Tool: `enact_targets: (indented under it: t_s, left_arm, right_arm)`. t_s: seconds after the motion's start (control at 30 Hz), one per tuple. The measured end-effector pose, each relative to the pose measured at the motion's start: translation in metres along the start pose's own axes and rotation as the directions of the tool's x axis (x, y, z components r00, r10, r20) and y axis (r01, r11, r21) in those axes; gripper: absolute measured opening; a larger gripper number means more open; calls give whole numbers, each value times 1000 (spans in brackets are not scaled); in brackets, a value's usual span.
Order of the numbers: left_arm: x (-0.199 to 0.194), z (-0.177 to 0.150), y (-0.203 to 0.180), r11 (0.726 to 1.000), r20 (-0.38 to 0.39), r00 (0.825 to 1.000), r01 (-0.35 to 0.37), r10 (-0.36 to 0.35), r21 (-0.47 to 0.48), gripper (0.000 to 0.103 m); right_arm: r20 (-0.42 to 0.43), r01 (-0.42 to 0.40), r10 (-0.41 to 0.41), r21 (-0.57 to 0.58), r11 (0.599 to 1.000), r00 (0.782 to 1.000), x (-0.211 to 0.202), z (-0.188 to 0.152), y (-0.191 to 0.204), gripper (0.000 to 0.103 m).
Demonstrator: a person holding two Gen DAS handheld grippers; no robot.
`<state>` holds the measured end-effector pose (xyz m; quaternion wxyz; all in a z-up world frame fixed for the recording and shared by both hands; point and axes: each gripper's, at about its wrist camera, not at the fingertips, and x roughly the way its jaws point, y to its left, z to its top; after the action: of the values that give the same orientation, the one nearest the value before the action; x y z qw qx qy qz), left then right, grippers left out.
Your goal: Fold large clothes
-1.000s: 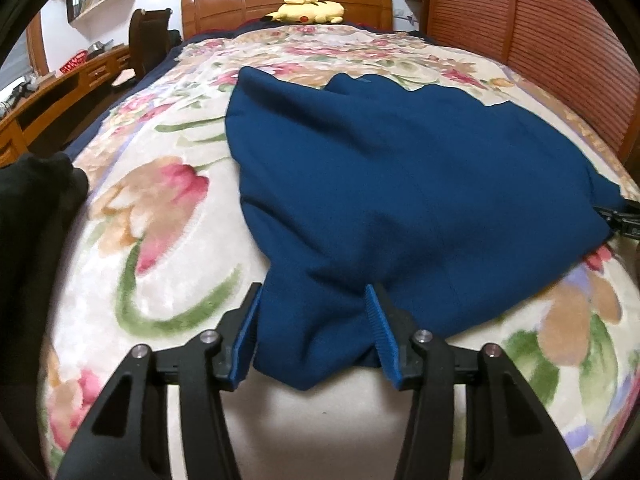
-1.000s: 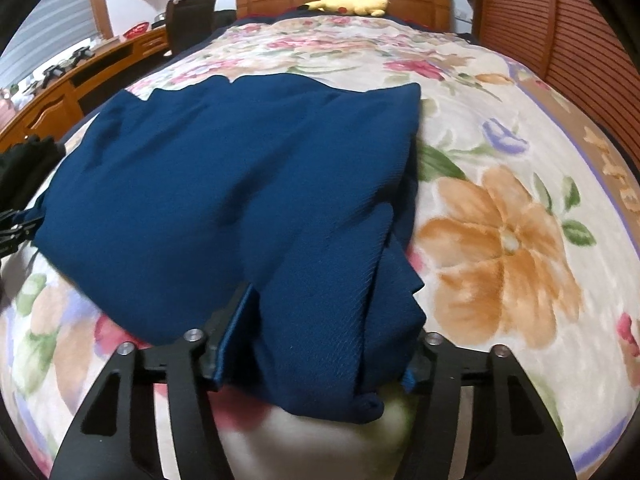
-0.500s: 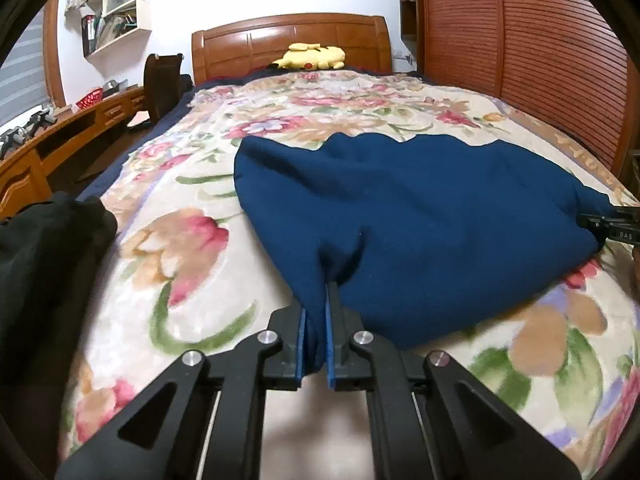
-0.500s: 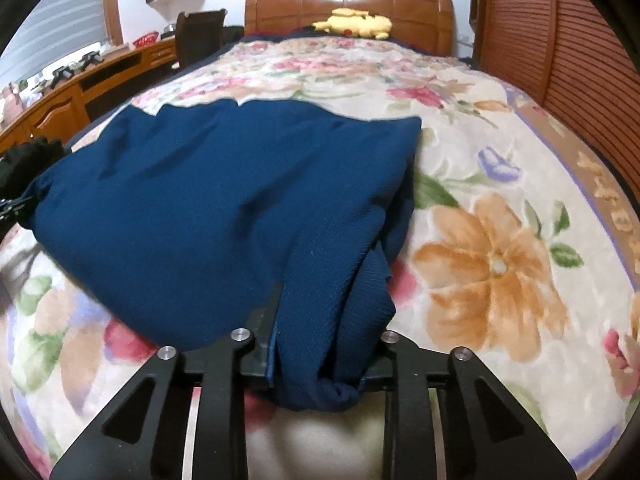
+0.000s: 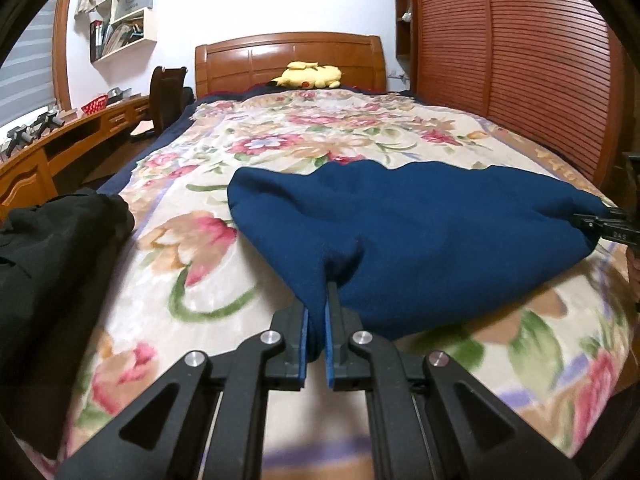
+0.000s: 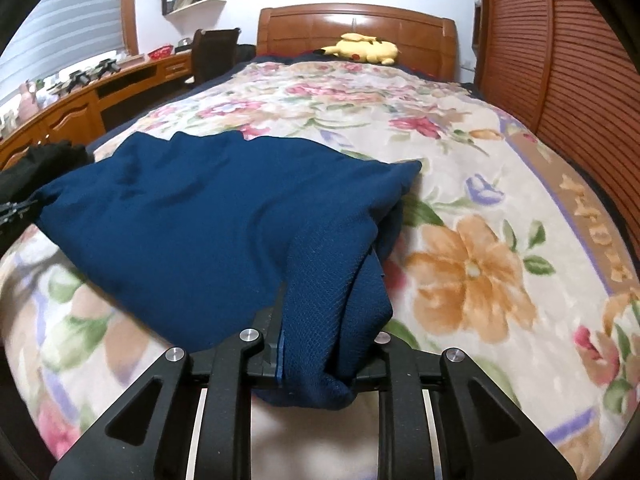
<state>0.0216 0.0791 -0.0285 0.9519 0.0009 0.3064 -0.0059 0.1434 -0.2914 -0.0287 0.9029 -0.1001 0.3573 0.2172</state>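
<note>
Both our grippers, open a second ago, now clench the dark blue knit garment (image 5: 420, 232): left gripper (image 5: 317, 320) pinching thin edge, right gripper (image 6: 320, 356) closing on a thick bunch. Near hem lifted off the floral bedspread (image 5: 192, 264); fold-over can begin.

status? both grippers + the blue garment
Left gripper shut on blue garment, near edge. Right gripper closing on bunched fabric at the other near corner. Black clothing lies to the left, clear of it.
</note>
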Motion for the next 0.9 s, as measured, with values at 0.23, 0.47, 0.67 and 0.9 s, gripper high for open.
enact_targets:
  t_s: [0.23,0.47,0.67,0.9]
  left_arm:
    - [-51,-27,-15,999,25,999,37,-38,29,3]
    - [-90,-52,-31,998,21,999,48,-49,35,3]
    - [-91,-64,-30,999,2,999,48,-48,8,3]
    - [-84,-70,-30,999,-26,999,40,-40,-1,4]
  right_arm:
    - [0,3,-3,-24,1000,1000,-37,-27,10,18]
    - [8,-4,5,-54,999,1000,-76,-55,15,19]
    - [-8,5,-5,-64,998,1000,-78,-66,18,25]
    - [57,120,-117,-62,991,992,-93,-52,9,54]
